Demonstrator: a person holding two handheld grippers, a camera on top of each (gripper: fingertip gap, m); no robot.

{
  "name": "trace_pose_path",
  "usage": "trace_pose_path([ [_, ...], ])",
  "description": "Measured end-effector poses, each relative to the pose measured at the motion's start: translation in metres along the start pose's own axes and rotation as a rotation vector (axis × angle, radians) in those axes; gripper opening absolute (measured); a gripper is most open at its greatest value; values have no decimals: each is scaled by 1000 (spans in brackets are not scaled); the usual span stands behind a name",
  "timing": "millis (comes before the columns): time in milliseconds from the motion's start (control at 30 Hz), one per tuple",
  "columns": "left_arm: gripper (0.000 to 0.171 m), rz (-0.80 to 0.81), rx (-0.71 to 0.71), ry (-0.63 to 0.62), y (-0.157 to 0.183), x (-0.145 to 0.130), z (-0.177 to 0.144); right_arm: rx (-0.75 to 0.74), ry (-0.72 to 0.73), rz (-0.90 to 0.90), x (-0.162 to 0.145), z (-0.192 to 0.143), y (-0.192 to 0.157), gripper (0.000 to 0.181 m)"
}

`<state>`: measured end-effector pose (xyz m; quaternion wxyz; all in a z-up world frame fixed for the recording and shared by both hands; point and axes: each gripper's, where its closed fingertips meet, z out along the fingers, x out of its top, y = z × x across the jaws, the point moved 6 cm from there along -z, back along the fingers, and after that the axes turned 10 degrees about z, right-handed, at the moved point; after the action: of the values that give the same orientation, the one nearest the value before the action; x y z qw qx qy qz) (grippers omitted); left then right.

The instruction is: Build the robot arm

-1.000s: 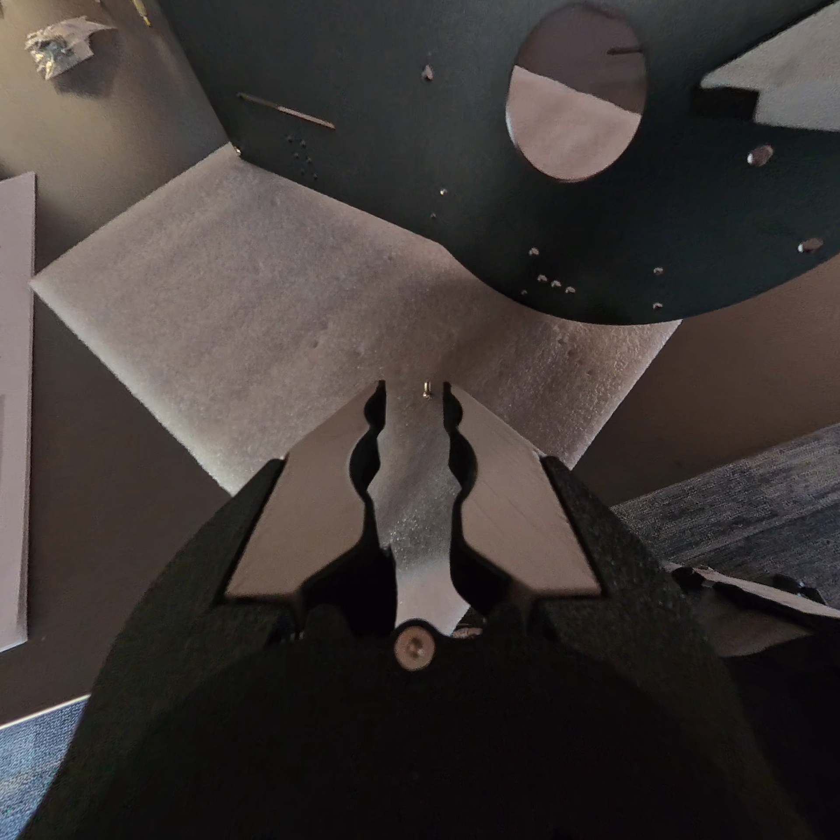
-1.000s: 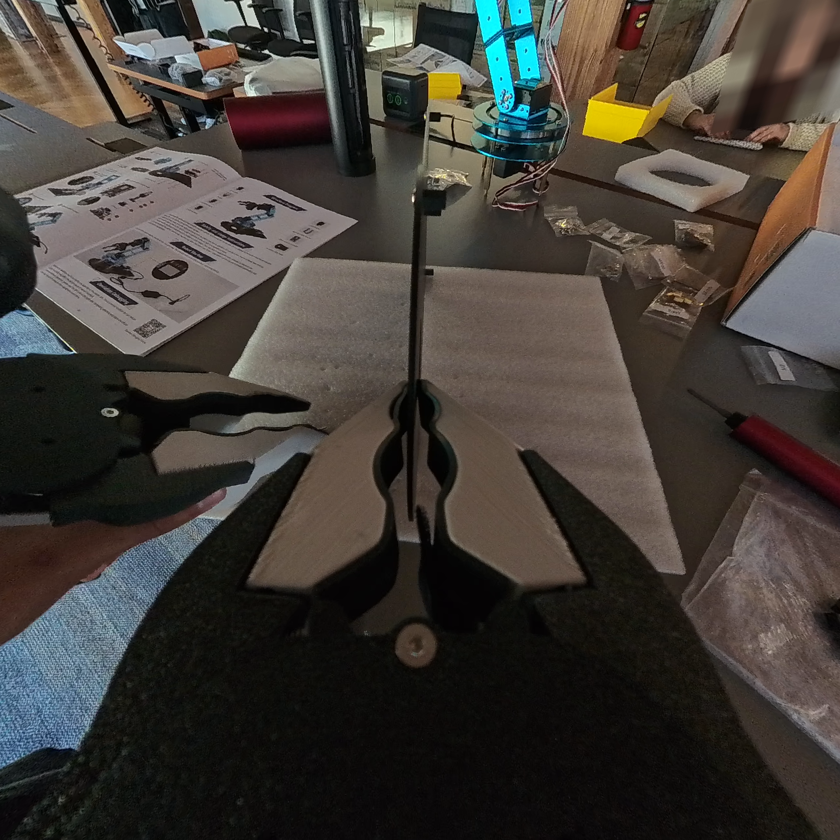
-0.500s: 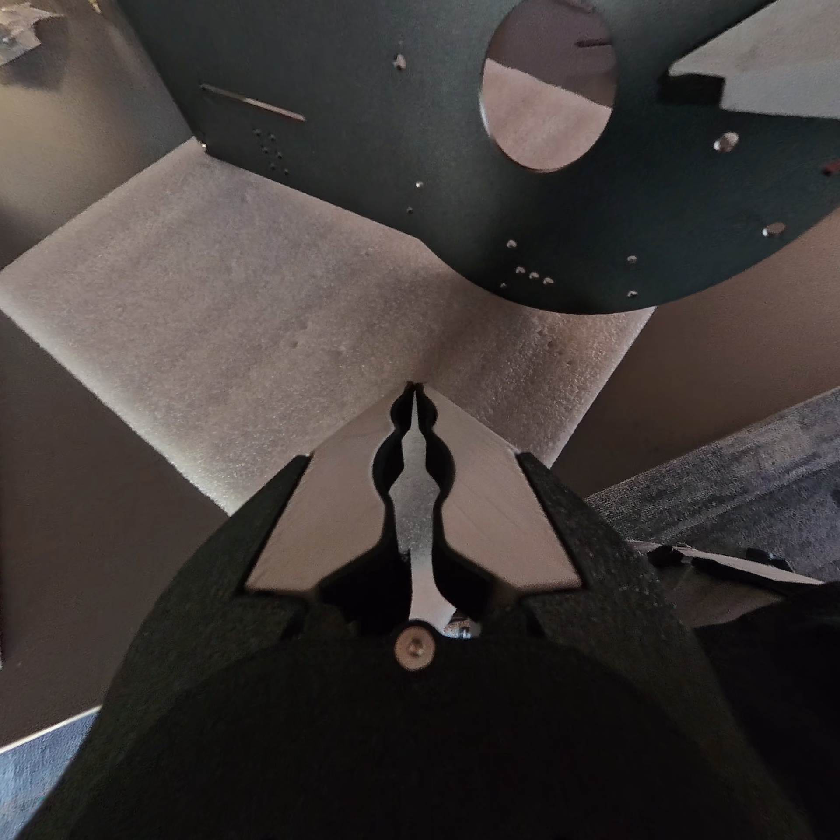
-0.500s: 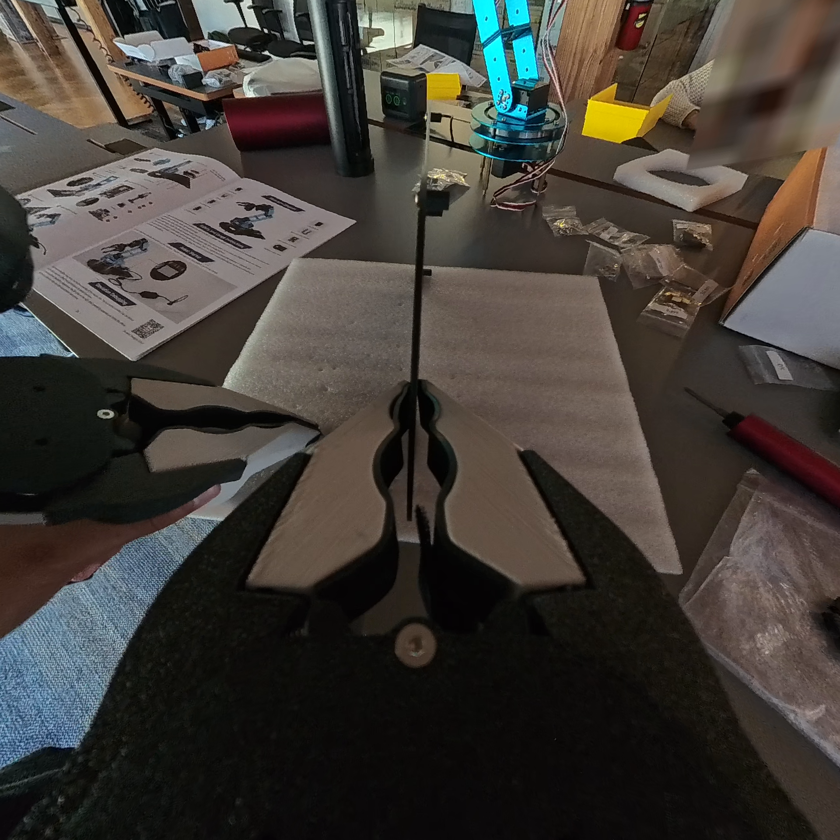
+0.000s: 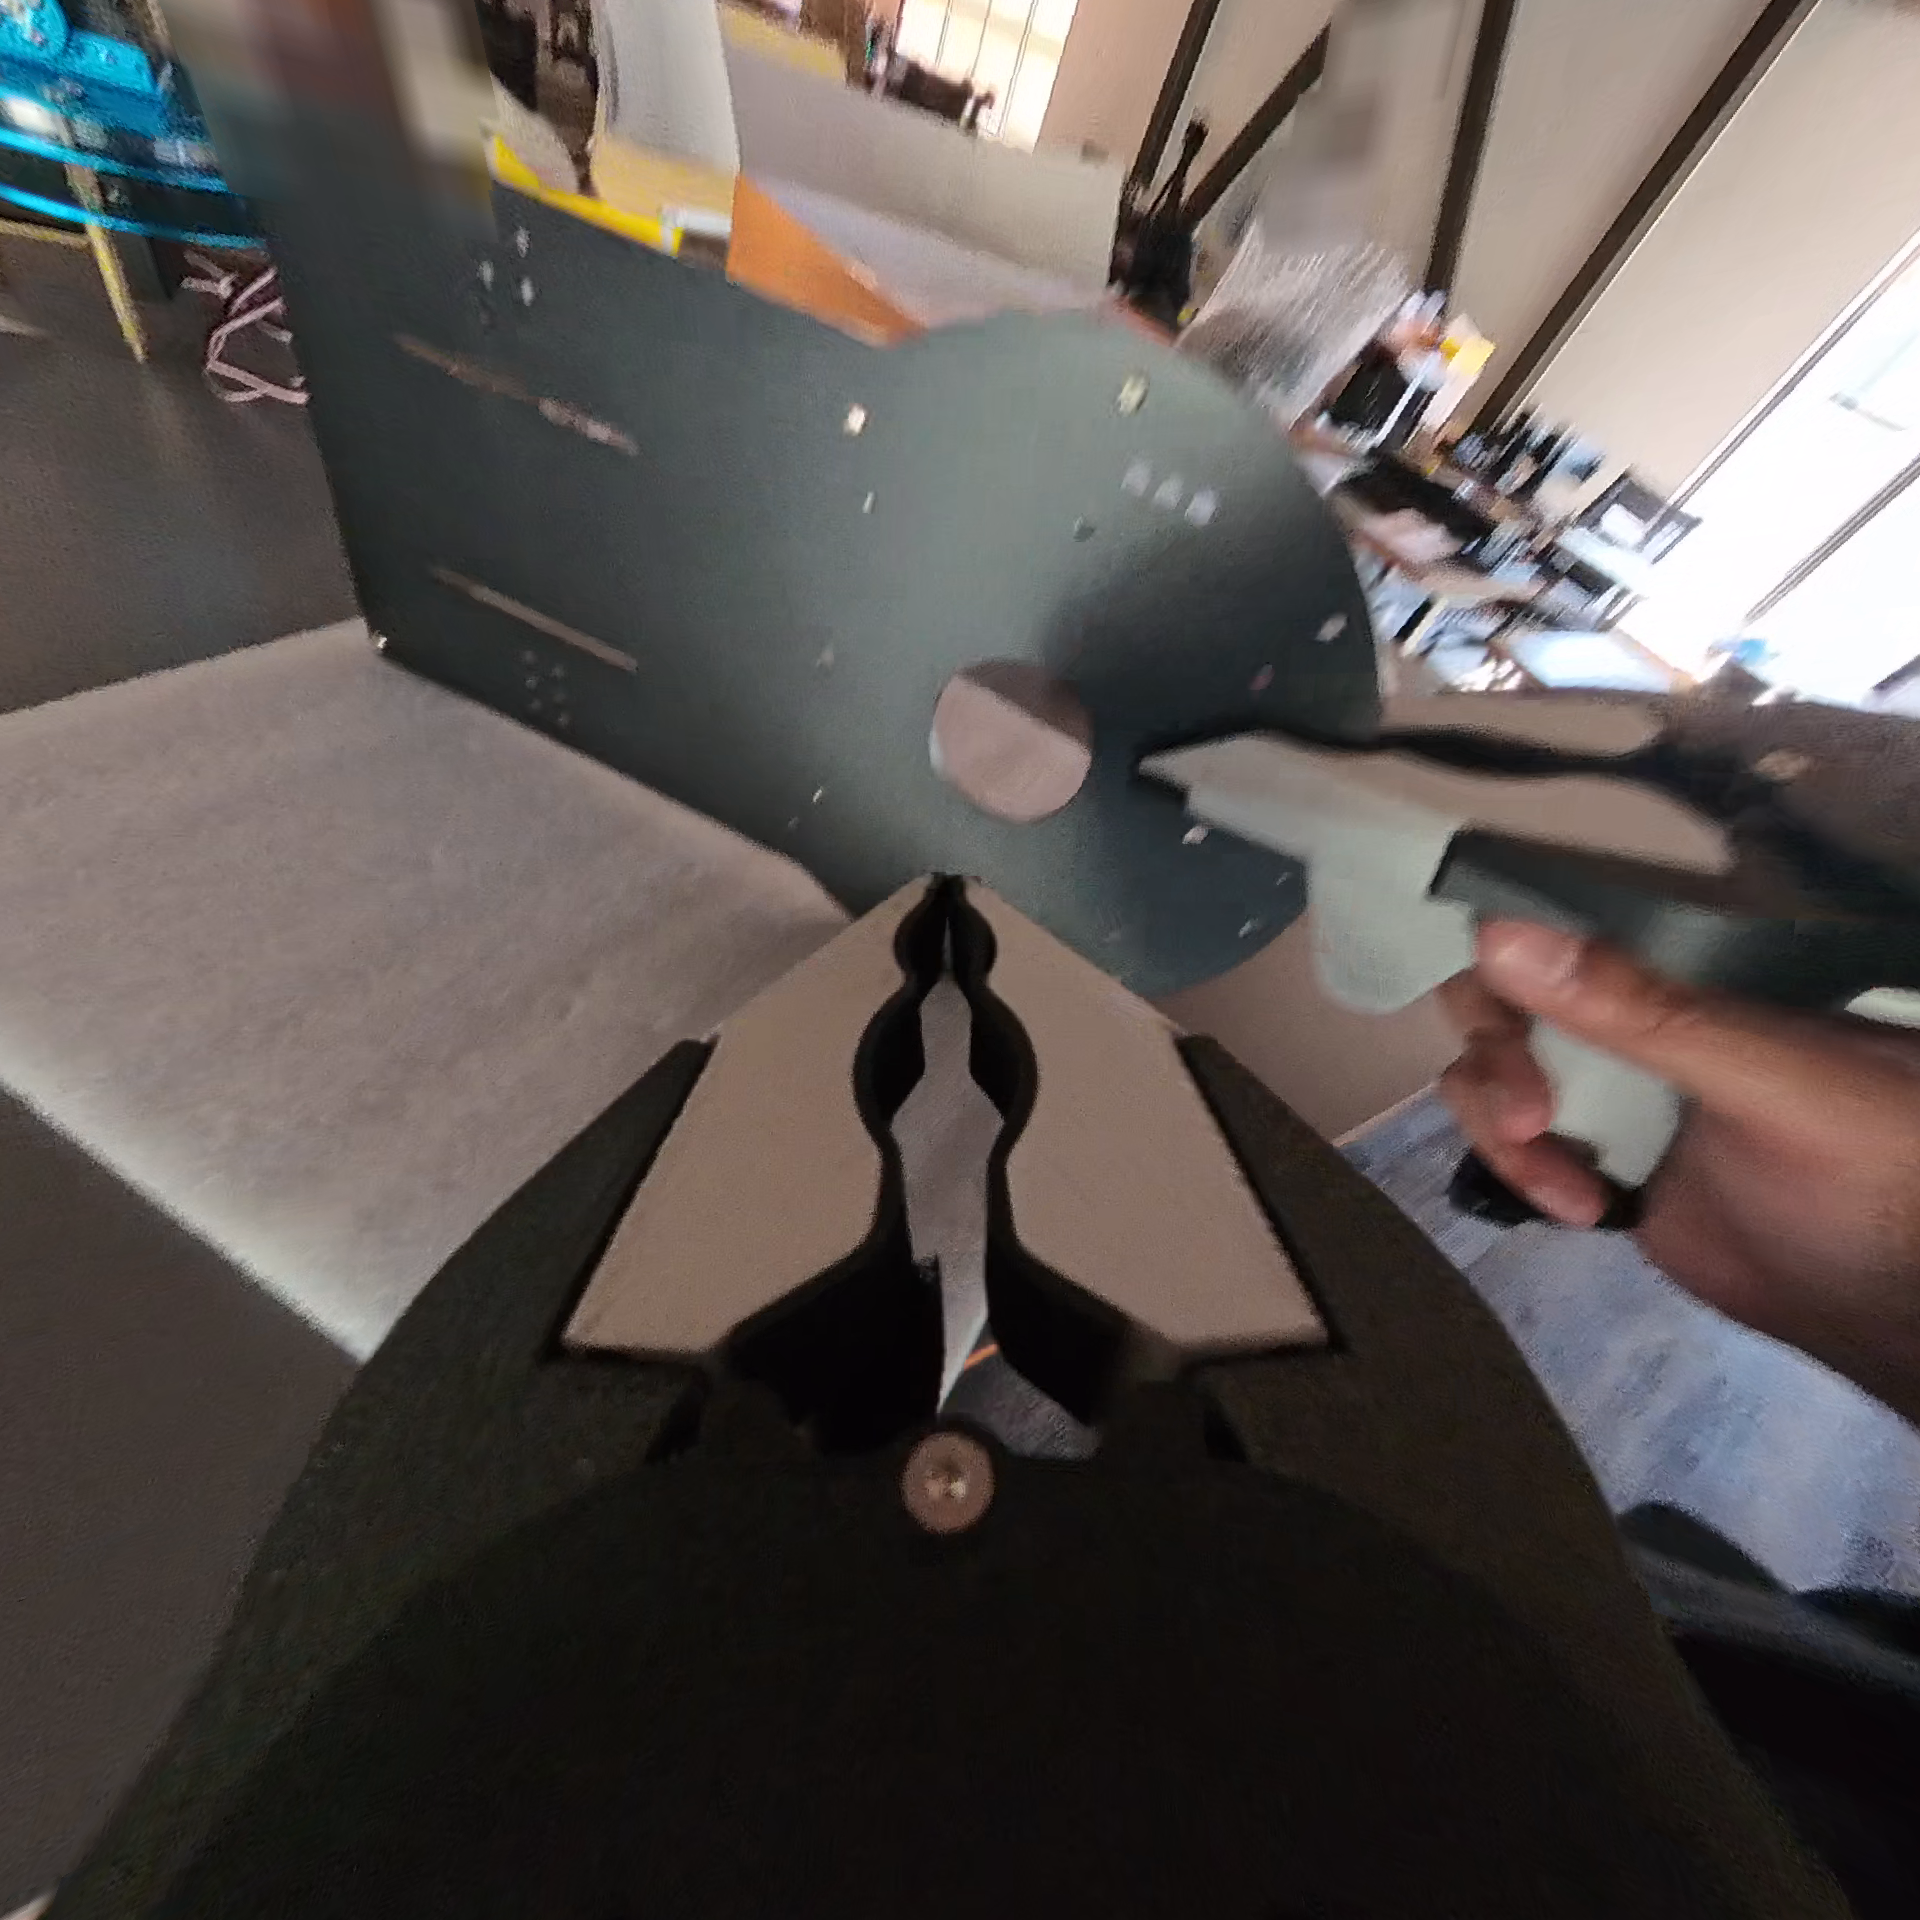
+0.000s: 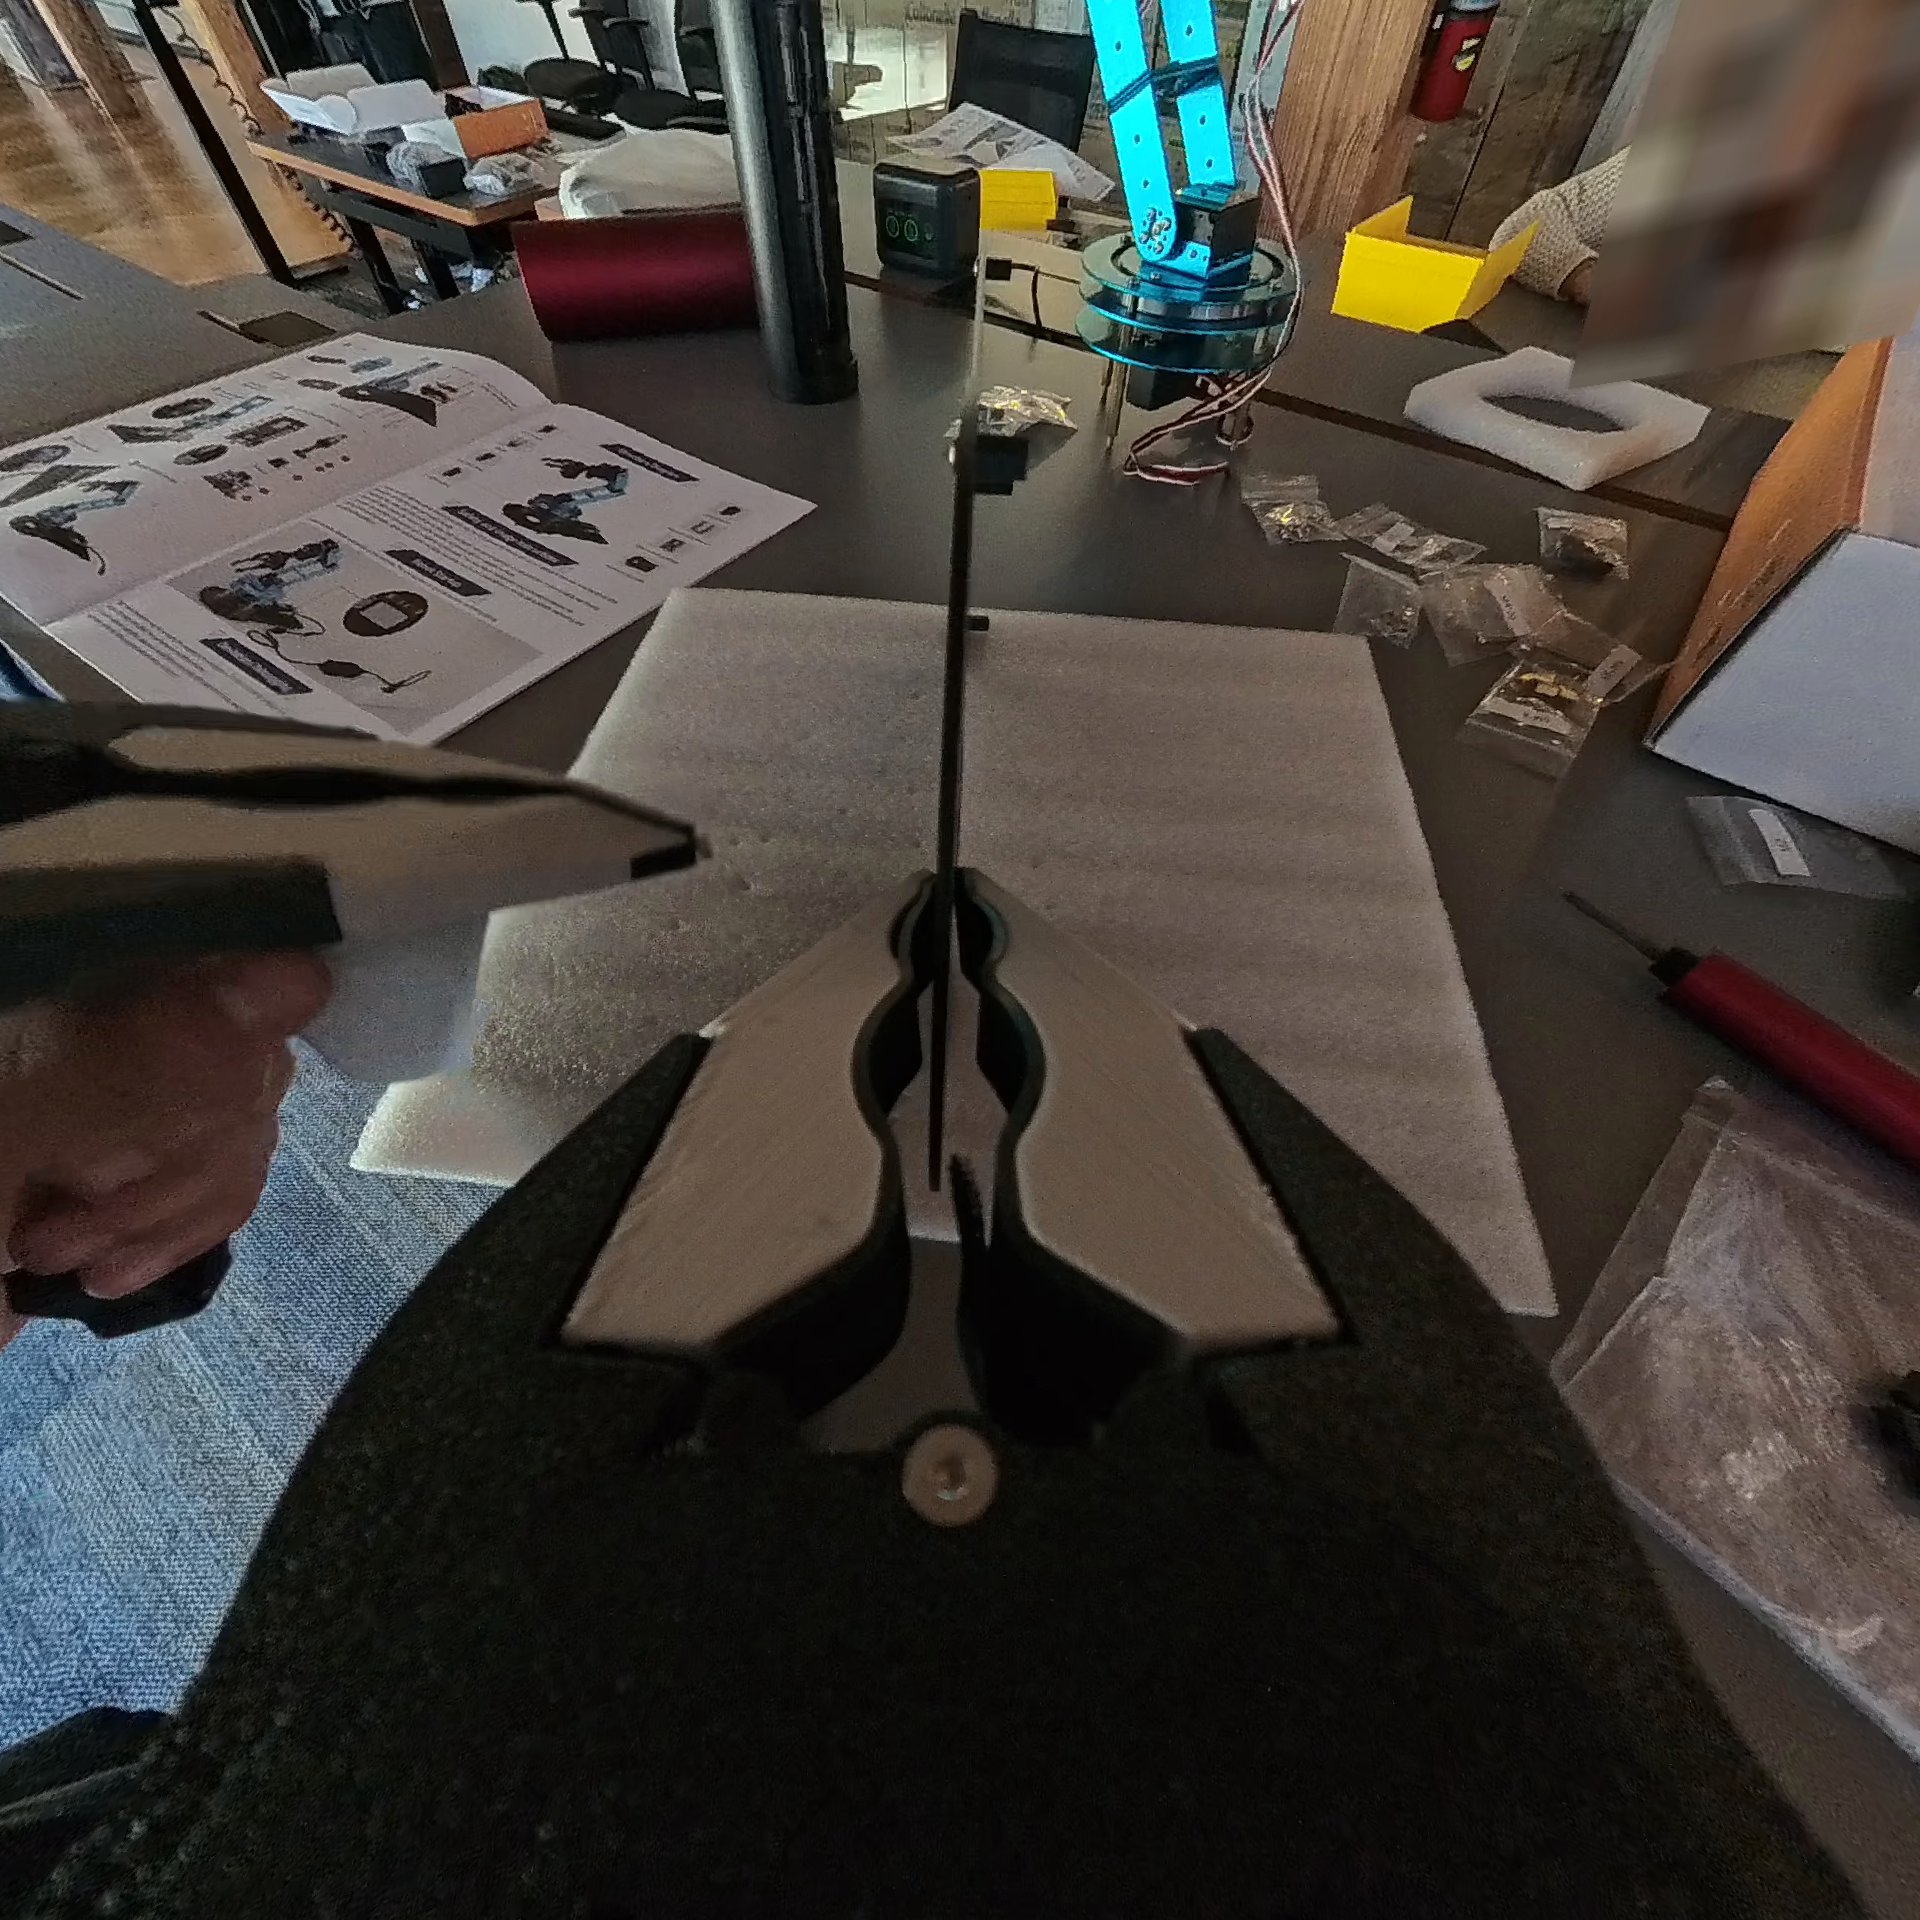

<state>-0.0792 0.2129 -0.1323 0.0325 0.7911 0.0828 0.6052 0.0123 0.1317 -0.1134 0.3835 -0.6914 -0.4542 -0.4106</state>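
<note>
My right gripper [image 6: 943, 883] is shut on a thin black metal plate [image 6: 951, 727] and holds it upright, edge-on, over a white foam sheet [image 6: 1143, 831]. In the left wrist view the plate [image 5: 831, 582] shows its flat face, with a round hole, slots and small holes, and the right gripper [image 5: 1153, 764] clamps its rounded end. My left gripper [image 5: 945, 883] is shut, raised above the foam sheet [image 5: 312, 883] just left of the plate. The small screw it closed on is hidden between the tips. It also shows in the right wrist view [image 6: 686, 847].
An open instruction booklet [image 6: 364, 551] lies at the left. Bags of small parts [image 6: 1507, 623], a cardboard box [image 6: 1818, 644], a red-handled screwdriver [image 6: 1787, 1039] and a plastic bag [image 6: 1766, 1299] lie at the right. A blue robot arm [image 6: 1184, 208] and black post [image 6: 790, 208] stand behind. Across from one pair of fingers to the other is roughly 6 cm. My right gripper is the nearer one to the red-handled screwdriver [image 6: 1787, 1039]: about 25 cm, against 30 cm.
My left gripper closed on a small screw lying on the foam, then lifted and tilted up towards the plate. The right gripper and plate have stayed put.
</note>
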Motion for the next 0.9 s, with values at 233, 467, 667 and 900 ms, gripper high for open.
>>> trace_pose_path([
  [233, 0, -124, -114, 92, 24, 35, 18, -3, 2, -13, 0, 0, -2, 1],
  [467, 0, -156, -168, 87, 45, 46, 23, -4, 3, -14, 0, 0, 0, 1],
  [667, 0, -168, -151, 74, 50, 45, 22, -2, 1, -19, 0, 0, 0, 1],
  [900, 0, -31, 24, -125, -8, 8, 9, 0, -8, 0, 1, 0, 5, 0],
])
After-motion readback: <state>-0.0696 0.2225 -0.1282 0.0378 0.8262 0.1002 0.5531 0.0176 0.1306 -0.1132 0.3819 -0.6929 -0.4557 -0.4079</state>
